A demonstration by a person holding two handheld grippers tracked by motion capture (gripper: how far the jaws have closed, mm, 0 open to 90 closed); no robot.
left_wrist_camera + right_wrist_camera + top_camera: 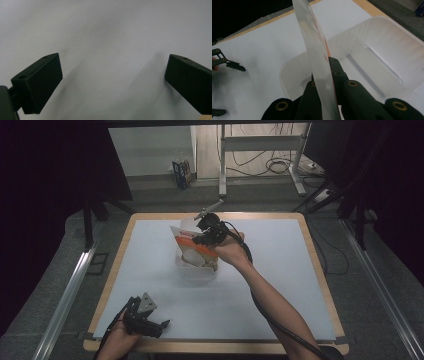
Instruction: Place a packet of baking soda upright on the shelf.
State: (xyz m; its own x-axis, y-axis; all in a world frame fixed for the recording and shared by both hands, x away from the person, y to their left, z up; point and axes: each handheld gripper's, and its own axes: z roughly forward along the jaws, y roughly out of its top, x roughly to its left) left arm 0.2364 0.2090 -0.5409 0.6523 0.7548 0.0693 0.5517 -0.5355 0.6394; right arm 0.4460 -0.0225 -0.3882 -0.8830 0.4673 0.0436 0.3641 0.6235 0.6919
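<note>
The packet [192, 251] is a flat pouch with a white and orange printed face and a clear edge. In the high view it stands tilted, its lower end inside a clear plastic tub [200, 270] near the middle of the white table [280, 285].

In the right gripper view the packet [317, 57] appears edge-on, a translucent strip with an orange trace along one side, rising from between the two black jaws toward the top of the frame. The right gripper [324, 82] is clamped on it: both jaws press against the packet's faces with no gap visible. Beyond and to the right of the jaws lies the tub [372, 62], open at the top, its ribbed floor bare where visible.

The high view shows the right gripper [210, 232] held above the tub by the person's right hand [231, 251].

The left gripper [112, 82] has its jaws spread wide apart, with bare white table surface between them and nothing gripped. In the high view the left gripper [162, 324] sits near the table's front edge, well apart from the tub.
</note>
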